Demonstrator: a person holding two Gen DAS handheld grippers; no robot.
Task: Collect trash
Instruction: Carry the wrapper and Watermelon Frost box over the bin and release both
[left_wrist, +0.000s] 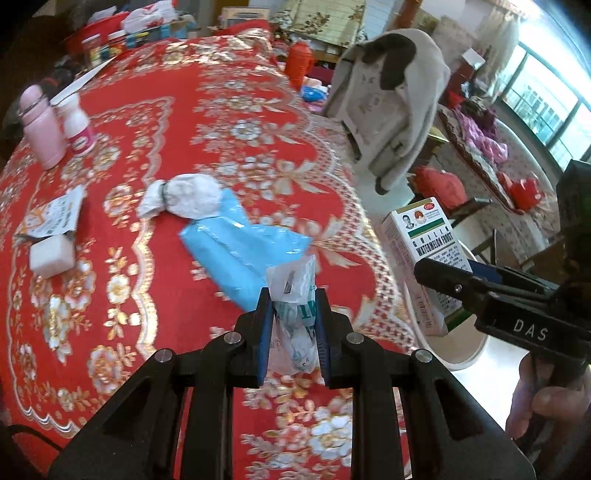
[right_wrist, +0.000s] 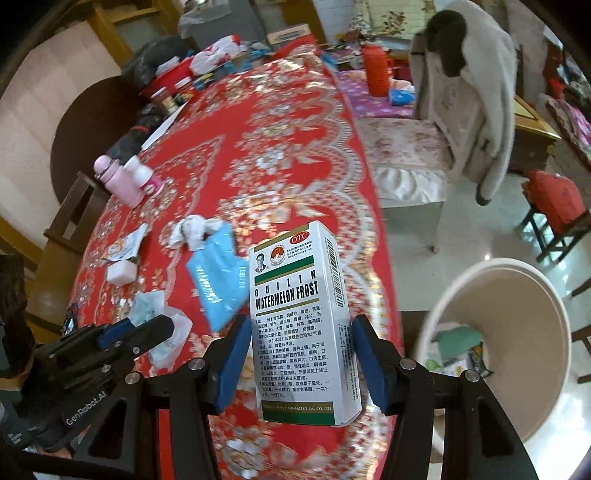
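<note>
Our right claw (right_wrist: 301, 350) grips one medicine box (right_wrist: 303, 325); right of it one bin (right_wrist: 517, 369) holds wrappers. Our left claw (left_wrist: 293, 328) pinches one plastic wrapper (left_wrist: 293, 314) above the worktop (left_wrist: 147, 302); beyond lie one blue bag (left_wrist: 229, 240) and two bottles.

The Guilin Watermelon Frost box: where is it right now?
The medicine box is upright between the right gripper fingers, at the near edge of the red tablecloth; the bin is to its right.
</note>
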